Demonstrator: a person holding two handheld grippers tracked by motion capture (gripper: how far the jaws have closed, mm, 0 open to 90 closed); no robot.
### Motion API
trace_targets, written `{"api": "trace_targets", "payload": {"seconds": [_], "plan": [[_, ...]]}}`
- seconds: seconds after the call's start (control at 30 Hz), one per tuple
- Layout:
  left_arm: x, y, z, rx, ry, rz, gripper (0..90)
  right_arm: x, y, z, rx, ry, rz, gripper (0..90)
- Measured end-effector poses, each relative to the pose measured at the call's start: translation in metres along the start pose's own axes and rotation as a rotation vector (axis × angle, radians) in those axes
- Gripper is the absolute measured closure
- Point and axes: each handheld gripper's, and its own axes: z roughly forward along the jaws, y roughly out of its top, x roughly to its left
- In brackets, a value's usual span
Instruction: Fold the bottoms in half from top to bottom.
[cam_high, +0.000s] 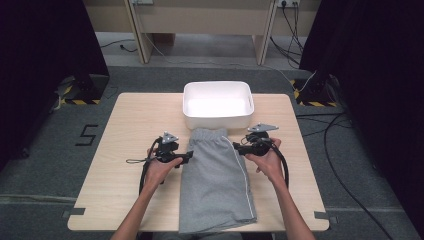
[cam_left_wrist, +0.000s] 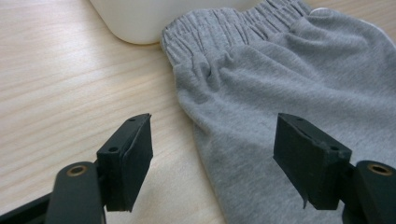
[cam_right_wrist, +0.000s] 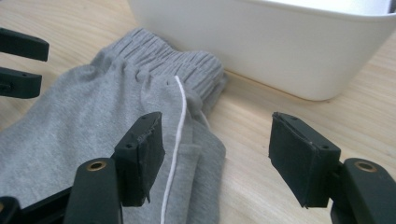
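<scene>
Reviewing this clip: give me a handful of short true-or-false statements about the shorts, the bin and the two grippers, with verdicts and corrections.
1. The grey shorts lie flat on the table, waistband toward the white bin. True.
2. The shorts are already inside the bin. False: they lie on the table in front of it, and no clothing shows inside the bin.
3. The left gripper is clamped on the waistband. False: its jaws stand open over the shorts' edge, pressing on nothing.
4. The right gripper is open at the side of the shorts with the white stripe. True.
5. The shorts are black with a red stripe. False: they are grey with a white stripe.
</scene>
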Motion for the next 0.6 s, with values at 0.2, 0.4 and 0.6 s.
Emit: {"api": "trace_targets", "payload": {"seconds": [0.2,0.4,0.6], "plan": [[0.008,0.009,0.011,0.006,0.018,-0.023,27.7,0.004,0.005,0.017,0.017,0.034,0.004,35.7],[0.01,0.019,0.024,0.028,0.025,-0.028,28.4,0.004,0.009,0.044,0.092,0.02,0.009,35.8],[0.01,0.021,0.038,0.057,0.047,-0.022,29.2,-0.001,0.008,0.062,0.141,0.008,0.014,37.4]]}}
